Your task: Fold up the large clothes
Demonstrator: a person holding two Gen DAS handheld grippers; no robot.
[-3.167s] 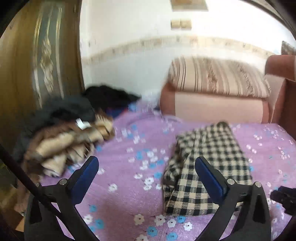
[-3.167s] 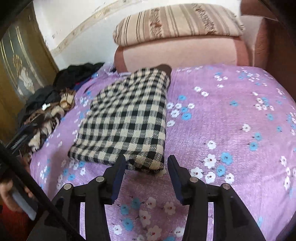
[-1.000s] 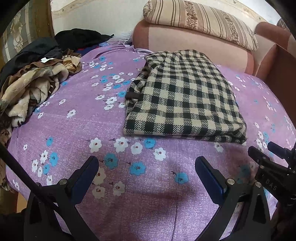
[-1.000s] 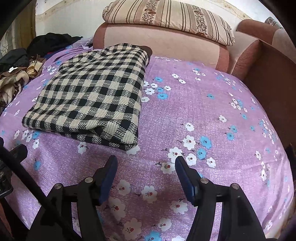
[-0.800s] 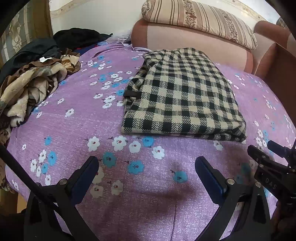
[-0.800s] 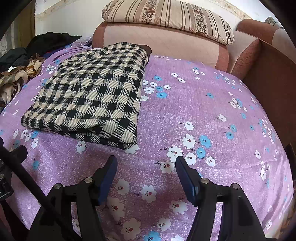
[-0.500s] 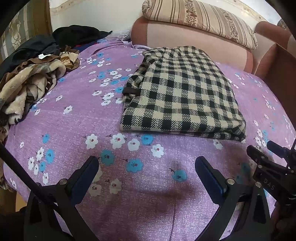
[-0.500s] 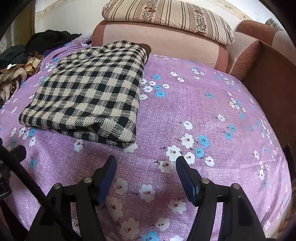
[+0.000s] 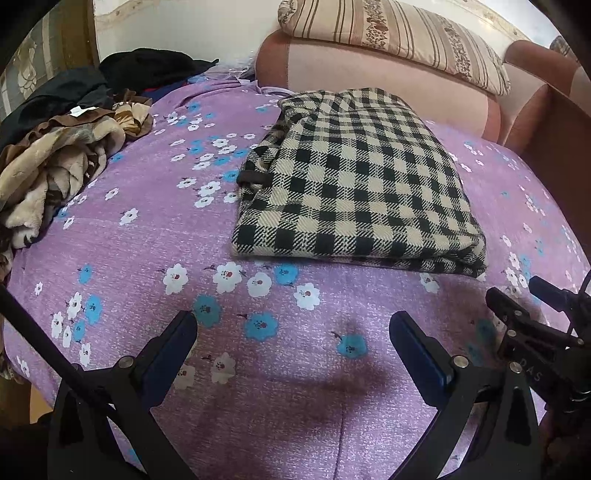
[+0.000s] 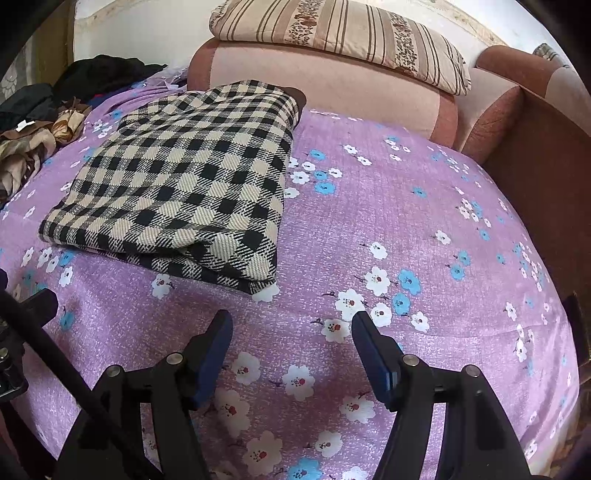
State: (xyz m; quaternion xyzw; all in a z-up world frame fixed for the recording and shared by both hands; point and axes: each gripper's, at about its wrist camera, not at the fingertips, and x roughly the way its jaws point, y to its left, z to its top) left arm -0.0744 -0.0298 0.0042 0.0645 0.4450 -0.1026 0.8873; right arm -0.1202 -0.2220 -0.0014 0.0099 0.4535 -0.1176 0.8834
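Purple cloth with white and blue flowers covers the bed (image 9: 147, 236) in the left wrist view. On it lies the black and cream checked garment (image 9: 362, 184), folded into a flat, thick rectangle. It sits a bit right of the middle, and its far end is close to the pink and brown sofa back (image 9: 369, 70). A striped cream pillow (image 9: 391, 33) rests on top of that sofa back. At the left edge of the bed is a messy heap of brown and tan fluffy clothes (image 9: 55, 166), with dark black clothes (image 9: 144, 66) behind it. The left gripper (image 9: 293, 341) hangs low over the near part of the bed. Its two blue fingers stand far apart and hold nothing. The garment is past them, not touching. Part of the other black tool shows at the right edge.

In the right wrist view, the same checked garment (image 10: 184, 177) lies to the left on the flowery bed (image 10: 424, 229), flat and folded, with its near corner just past the fingers. The right gripper (image 10: 291, 345) is wide open too, with only bedcloth between its blue fingers. The striped pillow (image 10: 340, 37) and the sofa back (image 10: 325, 85) are at the far end. The heap of clothes (image 10: 26, 147) peeks in at the left.
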